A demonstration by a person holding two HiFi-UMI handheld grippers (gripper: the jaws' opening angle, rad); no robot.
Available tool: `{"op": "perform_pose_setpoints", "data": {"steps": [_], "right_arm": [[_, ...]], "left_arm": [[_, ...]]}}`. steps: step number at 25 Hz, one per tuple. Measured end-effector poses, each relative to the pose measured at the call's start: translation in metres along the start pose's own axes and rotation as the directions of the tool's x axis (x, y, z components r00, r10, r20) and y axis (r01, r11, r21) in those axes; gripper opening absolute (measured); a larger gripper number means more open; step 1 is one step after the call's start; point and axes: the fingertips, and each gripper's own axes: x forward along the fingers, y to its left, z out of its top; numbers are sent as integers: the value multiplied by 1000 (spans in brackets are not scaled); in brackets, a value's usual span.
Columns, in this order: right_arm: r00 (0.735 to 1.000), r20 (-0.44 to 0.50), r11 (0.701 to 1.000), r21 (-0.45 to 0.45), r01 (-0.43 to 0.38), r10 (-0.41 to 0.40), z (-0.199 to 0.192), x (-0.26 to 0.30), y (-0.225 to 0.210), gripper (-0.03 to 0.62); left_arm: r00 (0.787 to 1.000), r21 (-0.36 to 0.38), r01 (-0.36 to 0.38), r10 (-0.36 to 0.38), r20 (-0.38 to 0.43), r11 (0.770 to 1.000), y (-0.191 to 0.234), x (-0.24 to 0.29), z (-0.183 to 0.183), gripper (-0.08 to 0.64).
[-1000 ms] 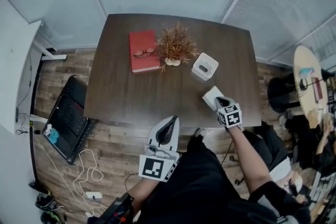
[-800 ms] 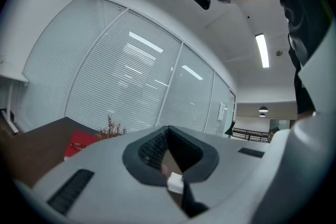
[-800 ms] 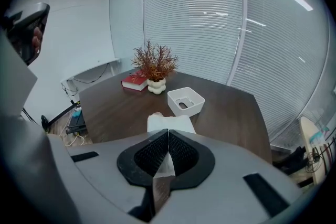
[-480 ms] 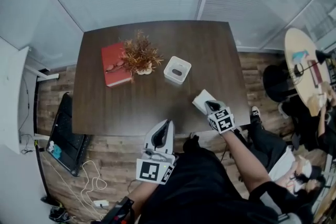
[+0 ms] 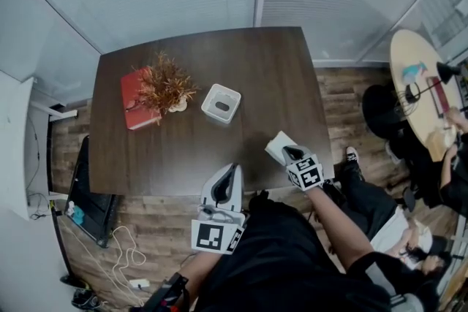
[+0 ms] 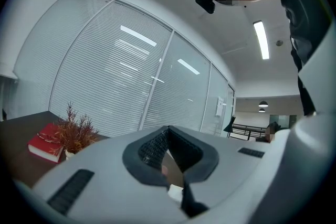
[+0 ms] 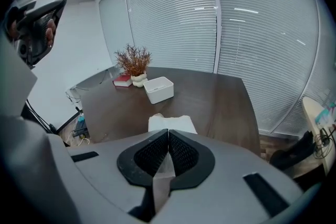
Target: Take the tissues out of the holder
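Tissues lie as a white wad on your bench, right of centre in the head view and well apart from the white holder. Your right tongs are pinched together on their near edge. Your left tongs hang closed and empty at the bench's near edge.

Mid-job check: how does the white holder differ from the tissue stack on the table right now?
The holder is a rigid open-top box standing upright; the tissues are a soft, flat folded stack. The holder sits mid-table near the dried plant; the tissues lie near the front edge, at the right gripper. Both are white and rest on the dark table.
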Motion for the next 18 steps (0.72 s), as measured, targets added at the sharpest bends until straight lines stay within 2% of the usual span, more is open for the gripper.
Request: {"op": "perform_pose_setpoints", "data": {"steps": [8,15,18], "right_arm": [[1000,-25,1000,3,-12,12,-25,-8,-33,12],[999,-44,1000,-3,-13,12,-40,-15,-50,12],[998,-63,1000,5,-5,5,-49,-15,-56,12]], "left_arm": [[999,-6,-41,41,-9,999,-15,20,-18,-3],[999,-7,-40,40,11,999,-32,44,-23,-3],[999,-21,-37,37,-6,999,-35,54,-32,-3]]}}
